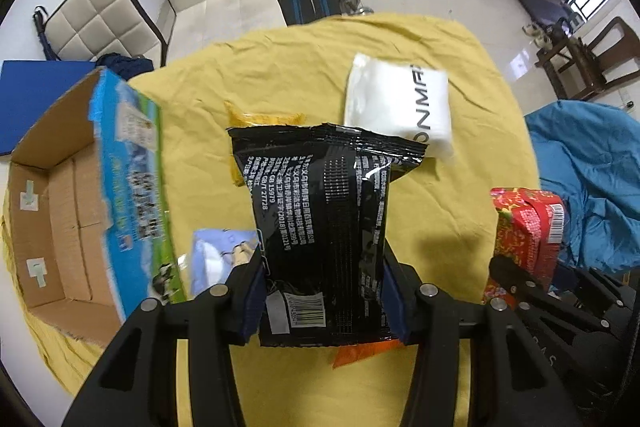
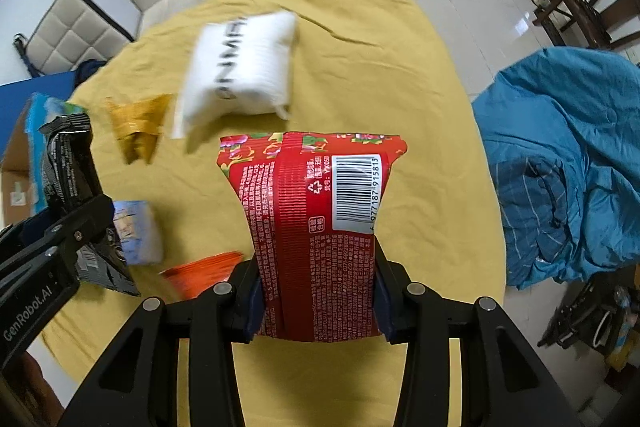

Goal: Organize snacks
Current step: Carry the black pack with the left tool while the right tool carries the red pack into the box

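**Two packets gripped, one in each gripper**

The left gripper [image 1: 322, 303] has its jaws clamped on a black snack packet [image 1: 320, 219], held above the yellow cloth [image 1: 460, 195] just beside the open cardboard box [image 1: 60, 211]. The right gripper [image 2: 318, 301] is clamped on a red flowered packet [image 2: 316, 227]. On the cloth lie a white pouch [image 2: 244, 75], a gold packet [image 2: 138, 131], a pale blue packet [image 2: 138, 231] and an orange packet [image 2: 200, 273].

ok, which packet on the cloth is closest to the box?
The pale blue packet, lying right beside the cardboard box. The white packet, gold packet and orange packet lie farther off.
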Motion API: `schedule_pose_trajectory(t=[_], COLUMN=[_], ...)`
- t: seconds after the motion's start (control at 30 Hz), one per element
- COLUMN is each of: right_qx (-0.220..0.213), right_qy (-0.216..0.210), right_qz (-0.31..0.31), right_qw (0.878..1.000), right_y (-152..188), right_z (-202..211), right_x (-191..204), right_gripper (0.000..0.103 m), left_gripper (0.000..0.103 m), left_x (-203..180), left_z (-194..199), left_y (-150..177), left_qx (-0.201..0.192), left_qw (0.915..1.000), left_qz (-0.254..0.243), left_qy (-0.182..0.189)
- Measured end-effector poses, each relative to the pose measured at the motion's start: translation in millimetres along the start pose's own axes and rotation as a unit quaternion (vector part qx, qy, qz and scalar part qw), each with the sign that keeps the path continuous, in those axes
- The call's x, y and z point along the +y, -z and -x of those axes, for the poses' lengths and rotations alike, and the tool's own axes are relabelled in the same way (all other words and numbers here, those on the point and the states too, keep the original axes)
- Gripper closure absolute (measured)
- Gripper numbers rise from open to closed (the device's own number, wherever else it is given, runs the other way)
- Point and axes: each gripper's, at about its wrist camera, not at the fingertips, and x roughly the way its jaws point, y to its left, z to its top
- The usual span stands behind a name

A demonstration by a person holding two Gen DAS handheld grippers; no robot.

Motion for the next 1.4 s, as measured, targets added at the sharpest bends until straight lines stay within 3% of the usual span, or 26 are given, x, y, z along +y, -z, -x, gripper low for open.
schedule_pose_trajectory(t=[0.27,0.37,0.67,0.97,1.17,1.4], right_qx=[-0.025,-0.033,-0.039,-0.011,0.013,0.038], right_qy=[-0.043,-0.061,-0.104,-0.103,-0.079,-0.038], right_qz=[0.043,0.055,0.092,0.128,0.141,0.151], right_qw=[0.998,0.996,0.99,0.986,0.987,0.987], right_y=[20,25,26,-2,-26,-47], right_z=[47,65,86,39,-14,-70], right_x=[67,100,224,360,409,441], right_gripper=[0.057,0.057,0.057,0.057,0.057,0.057], left_gripper=[0.056,0.057,0.056,0.056,0.056,0.056], left_x=[11,33,154,271,323,342], left_z=[15,32,61,30,-16,-62], left_y=[-19,-15,-8,-22,-46,-85], left_qx=[-0.035,-0.048,-0.051,-0.016,0.027,0.08], left_qw=[0.9991,0.9983,0.9946,0.9891,0.9835,0.9768], left_qz=[0.022,0.031,0.08,0.132,0.146,0.135], left_qy=[0.011,0.015,0.041,0.062,0.103,0.146])
